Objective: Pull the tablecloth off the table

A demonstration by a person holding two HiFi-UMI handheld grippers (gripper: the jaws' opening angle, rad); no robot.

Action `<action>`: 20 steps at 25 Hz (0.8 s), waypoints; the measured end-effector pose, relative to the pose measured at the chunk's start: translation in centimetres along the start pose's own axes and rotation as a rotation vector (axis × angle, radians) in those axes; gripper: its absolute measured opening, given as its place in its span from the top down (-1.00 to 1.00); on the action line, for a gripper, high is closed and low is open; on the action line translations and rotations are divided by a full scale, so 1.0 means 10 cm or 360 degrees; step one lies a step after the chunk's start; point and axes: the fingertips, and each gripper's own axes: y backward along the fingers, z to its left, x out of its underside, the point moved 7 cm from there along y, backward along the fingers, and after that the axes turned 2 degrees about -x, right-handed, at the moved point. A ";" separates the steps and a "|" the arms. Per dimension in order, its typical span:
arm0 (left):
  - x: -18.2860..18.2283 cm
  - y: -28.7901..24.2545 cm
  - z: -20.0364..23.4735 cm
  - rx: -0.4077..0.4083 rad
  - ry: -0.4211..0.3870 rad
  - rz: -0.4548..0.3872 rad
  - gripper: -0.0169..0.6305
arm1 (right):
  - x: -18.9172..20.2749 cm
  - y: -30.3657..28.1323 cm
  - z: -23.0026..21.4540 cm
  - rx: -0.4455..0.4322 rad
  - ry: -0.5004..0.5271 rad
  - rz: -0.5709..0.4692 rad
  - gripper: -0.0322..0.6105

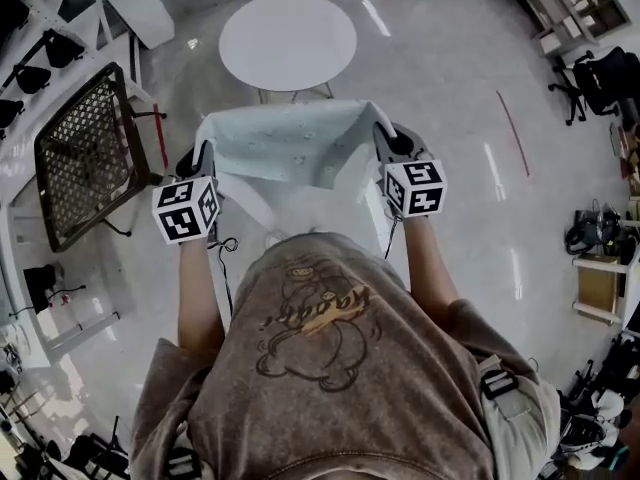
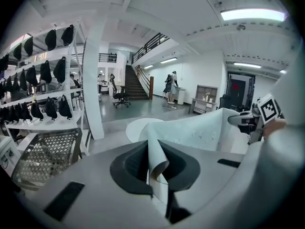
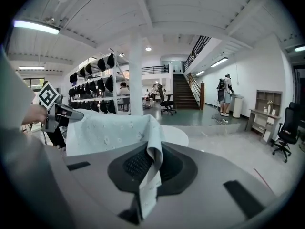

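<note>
A pale blue-white tablecloth (image 1: 290, 148) with a small flower print hangs stretched in the air between my two grippers, off the round white table (image 1: 288, 40) beyond it. My left gripper (image 1: 203, 158) is shut on the tablecloth's left corner (image 2: 156, 161). The right gripper (image 1: 382, 140) is shut on the right corner (image 3: 151, 159). In the left gripper view the tablecloth (image 2: 200, 128) runs across to the right gripper (image 2: 248, 120). From the right gripper view the tablecloth (image 3: 107, 130) reaches the left gripper (image 3: 59, 111). The table top (image 2: 138, 127) shows bare.
A black mesh chair (image 1: 85, 158) stands at the left, close to my left arm. Shelves of dark bags (image 2: 43, 80) line the left side. A white pillar (image 3: 136, 85) and an office chair (image 1: 600, 78) stand farther off. The shiny floor (image 1: 470, 168) spreads around the table.
</note>
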 end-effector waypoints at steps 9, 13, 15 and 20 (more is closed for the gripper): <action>0.04 -0.19 -0.23 0.0088 -0.0012 -0.0001 0.85 | 0.19 0.23 -0.13 0.0102 -0.0135 -0.0055 0.84; 0.05 -0.20 -0.29 0.0116 -0.0019 -0.0006 0.85 | 0.23 0.31 -0.15 0.0115 -0.0168 -0.0082 0.84; 0.07 -0.20 -0.31 0.0125 -0.0012 -0.0019 0.85 | 0.26 0.34 -0.15 0.0116 -0.0190 -0.0098 0.85; 0.18 -0.18 -0.31 0.0128 0.0007 -0.0017 0.85 | 0.33 0.36 -0.12 0.0106 -0.0212 -0.0093 0.85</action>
